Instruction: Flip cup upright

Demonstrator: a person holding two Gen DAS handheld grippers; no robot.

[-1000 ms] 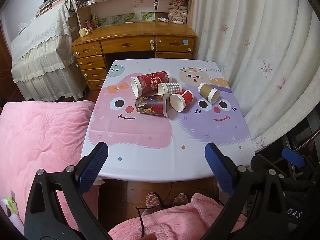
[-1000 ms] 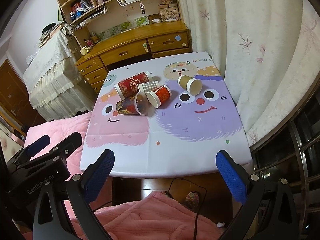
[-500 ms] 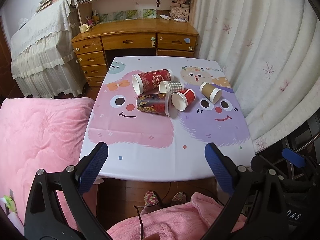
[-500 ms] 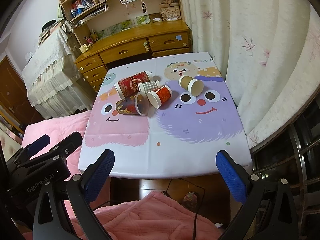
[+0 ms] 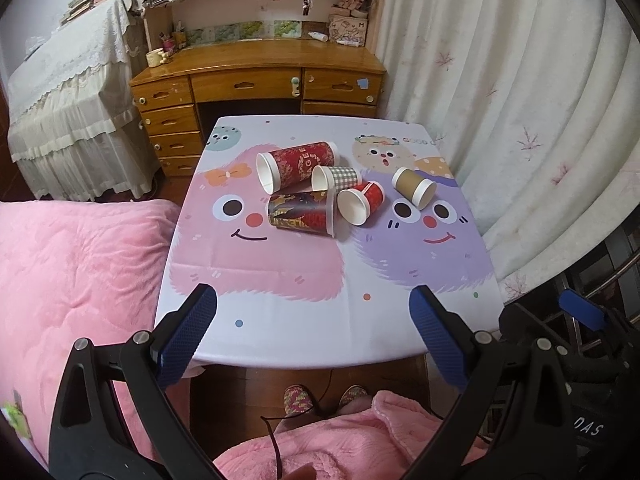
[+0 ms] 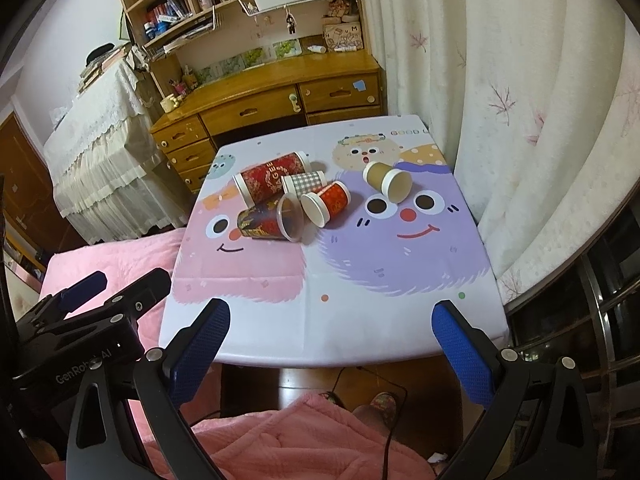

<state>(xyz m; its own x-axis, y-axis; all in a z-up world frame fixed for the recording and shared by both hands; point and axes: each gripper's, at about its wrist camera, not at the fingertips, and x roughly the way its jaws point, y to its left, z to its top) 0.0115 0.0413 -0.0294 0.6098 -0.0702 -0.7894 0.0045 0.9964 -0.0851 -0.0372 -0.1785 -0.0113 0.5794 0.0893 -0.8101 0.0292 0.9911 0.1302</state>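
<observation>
Cups (image 5: 320, 188) lie toppled, overlapping; both claws, left (image 5: 312, 336) and right (image 6: 330, 344), spread, empty.

We note a tablecloth (image 5: 320, 320) in white with pink and purple fuzzy faces. Cups: tall cup (image 5: 298, 165) red with gold print; checked cup (image 5: 338, 178) grey-white gingham; small cup (image 5: 362, 202) red; kraft cup (image 5: 414, 188) brown; dark cup (image 5: 300, 214) red-gold-black. Finger pads (image 6: 200, 352) blue.

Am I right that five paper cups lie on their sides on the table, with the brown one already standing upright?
Not quite: the brown cup also lies on its side, apart from the other four, its open mouth facing the camera. The right wrist view shows it. Five cups on the table is right.
</observation>
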